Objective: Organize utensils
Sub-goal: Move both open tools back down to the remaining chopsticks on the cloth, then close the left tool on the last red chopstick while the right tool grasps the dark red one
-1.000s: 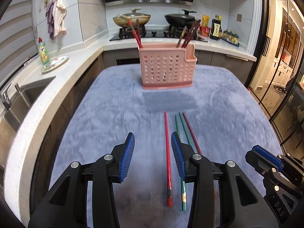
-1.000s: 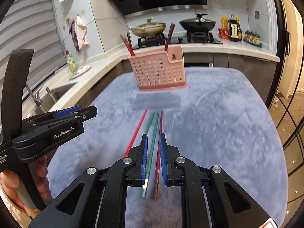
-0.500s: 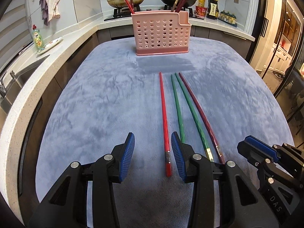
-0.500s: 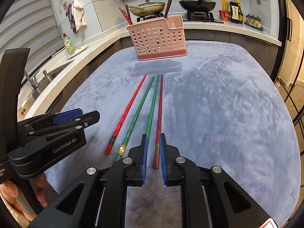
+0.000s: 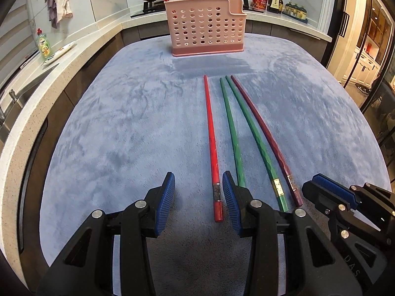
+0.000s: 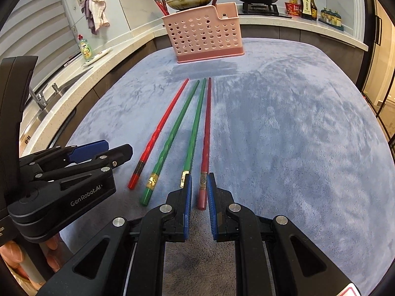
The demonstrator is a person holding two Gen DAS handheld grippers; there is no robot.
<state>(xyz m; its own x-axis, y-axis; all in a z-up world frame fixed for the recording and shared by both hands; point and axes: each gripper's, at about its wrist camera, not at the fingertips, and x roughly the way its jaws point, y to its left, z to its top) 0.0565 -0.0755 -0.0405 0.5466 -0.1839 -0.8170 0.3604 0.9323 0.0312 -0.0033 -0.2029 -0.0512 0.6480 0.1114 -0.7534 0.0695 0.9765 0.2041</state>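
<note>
Four chopsticks (image 5: 246, 133) ahead; red one (image 5: 212, 148) between left tool (image 5: 198, 197) pads.

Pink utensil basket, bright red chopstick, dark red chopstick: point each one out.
pink utensil basket (image 5: 205, 24), left wrist view, on its perforated front wall.
bright red chopstick (image 5: 211, 128), left wrist view, on the middle of its shaft.
dark red chopstick (image 6: 207, 133), right wrist view, on the middle of its shaft.

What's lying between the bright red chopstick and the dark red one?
Two green chopsticks lie between the red chopstick and the dark red chopstick; both wrist views show it.
</note>
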